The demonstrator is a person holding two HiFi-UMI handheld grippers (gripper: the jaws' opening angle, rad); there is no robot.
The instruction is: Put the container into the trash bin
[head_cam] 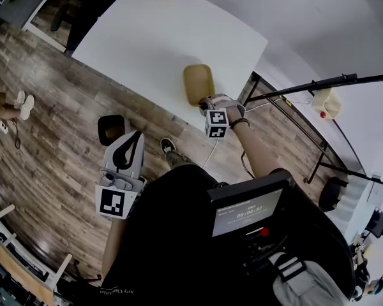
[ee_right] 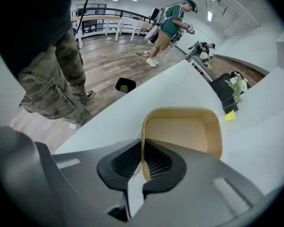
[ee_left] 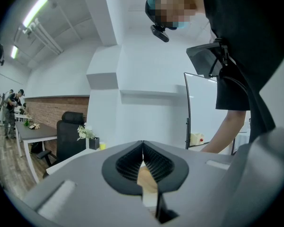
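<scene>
Container (head_cam: 198, 83): tan tray on white table (head_cam: 147, 37), near its edge.
Right gripper (ee_right: 143, 148): clenched on the container's rim wall.
Left gripper (ee_left: 142, 148): jaws pressed together, grasping nothing.
Trash bin (head_cam: 110, 128): on floor, 8 o'clock from container.

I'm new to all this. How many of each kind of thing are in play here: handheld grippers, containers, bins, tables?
Grippers: 2, left gripper, right gripper
Containers: 1, tan container
Bins: 1, black trash bin
Tables: 1, white table
Total: 5
</scene>
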